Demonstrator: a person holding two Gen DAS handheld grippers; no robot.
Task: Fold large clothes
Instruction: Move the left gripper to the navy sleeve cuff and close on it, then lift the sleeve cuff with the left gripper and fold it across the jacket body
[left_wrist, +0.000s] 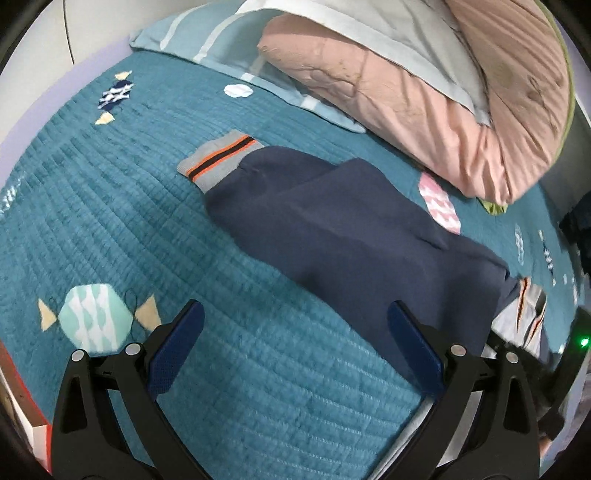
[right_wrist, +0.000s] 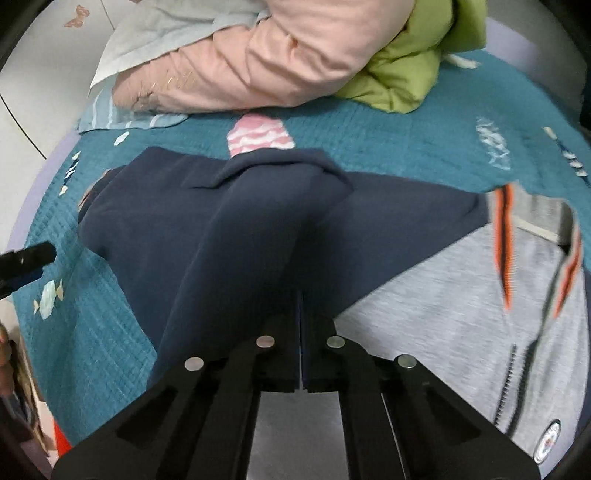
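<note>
1. Left wrist view: left hand-held gripper spread wide, holding nothing, over the teal bed quilt beside the navy jacket sleeve.
2. Right wrist view: right hand-held gripper pressed together, seemingly pinching the navy-grey jacket lying on the bed.
3. Step: gripping edges for a fold; next, the left needs to catch fabric too.

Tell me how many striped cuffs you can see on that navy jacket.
2. One cuff lies at the far sleeve end on the teal bedspread; the other cuff is by the grey body at the right edge. Folds may hide more trim.
</note>
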